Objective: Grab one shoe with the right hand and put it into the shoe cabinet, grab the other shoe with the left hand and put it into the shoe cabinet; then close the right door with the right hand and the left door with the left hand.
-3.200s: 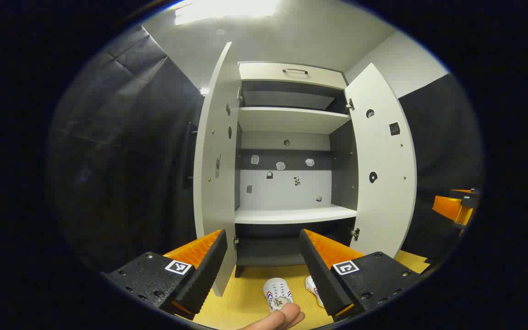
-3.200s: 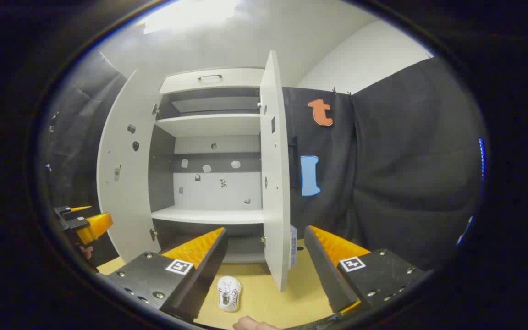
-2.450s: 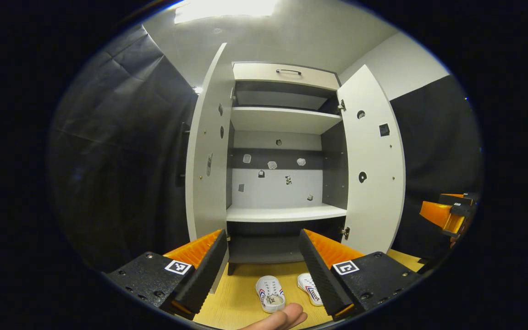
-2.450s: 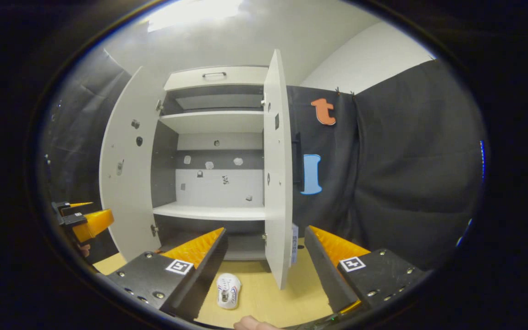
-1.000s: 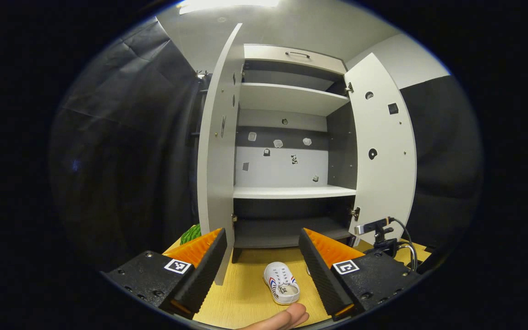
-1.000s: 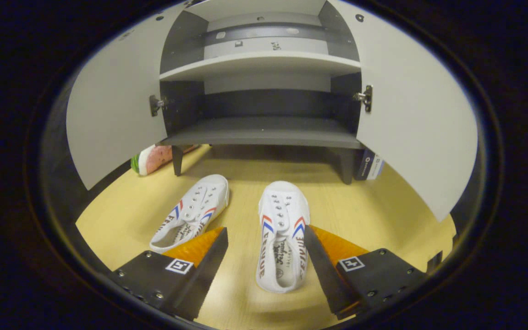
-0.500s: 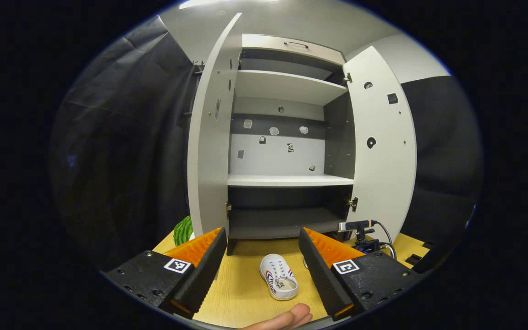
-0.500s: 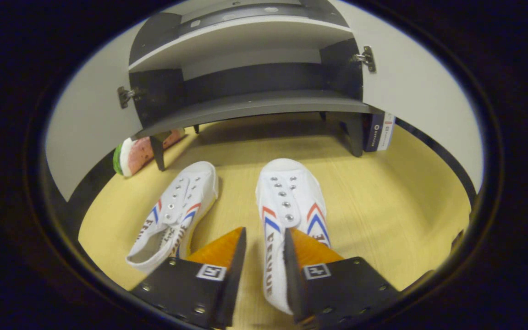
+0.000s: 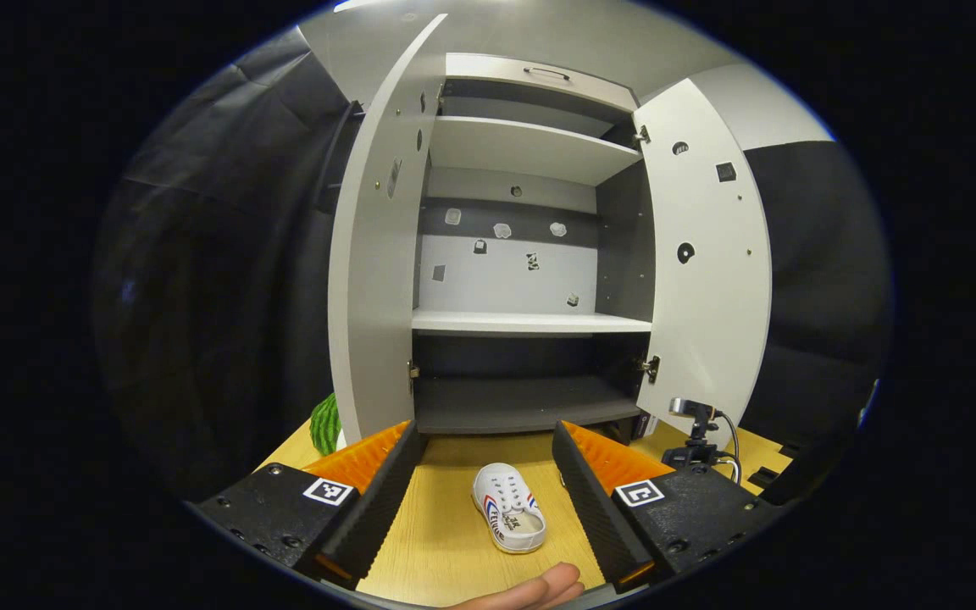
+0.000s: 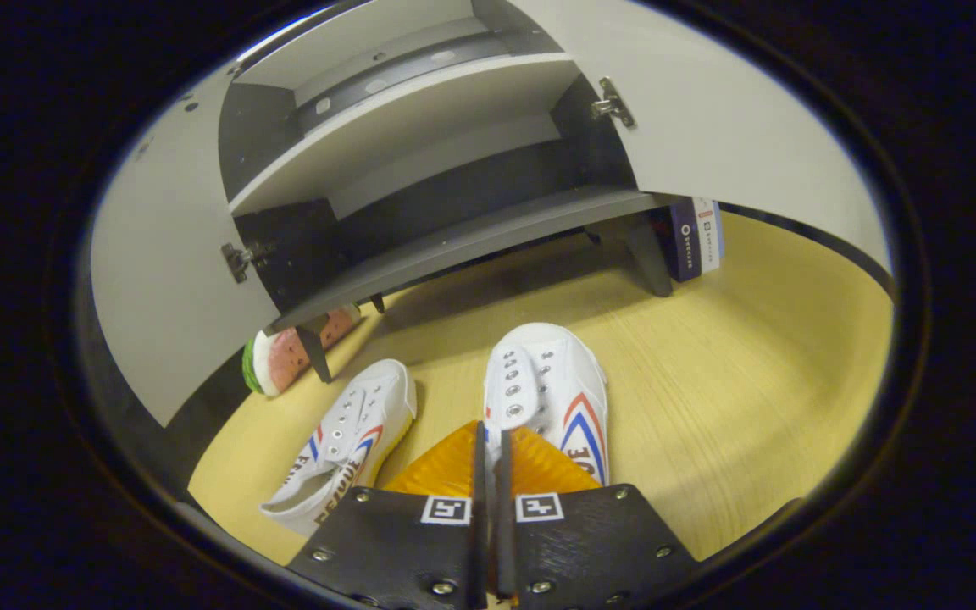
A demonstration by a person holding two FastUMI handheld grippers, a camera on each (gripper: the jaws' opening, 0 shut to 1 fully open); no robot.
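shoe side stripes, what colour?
Red and blue on a white shoe; clearest in the right gripper view.

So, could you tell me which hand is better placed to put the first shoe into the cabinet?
Right. The right gripper has its jaws shut on a white shoe, facing the cabinet's bottom shelf. The left gripper is open, holding nothing.

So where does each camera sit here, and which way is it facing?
Left gripper view: rides the left claw, held back from the open shoe cabinet, facing it level; own open fingers and a fingertip show.
Right gripper view: rides the right claw, low, tilted down at the floor, closed on the right shoe.
Shared: cabinet and left shoe.
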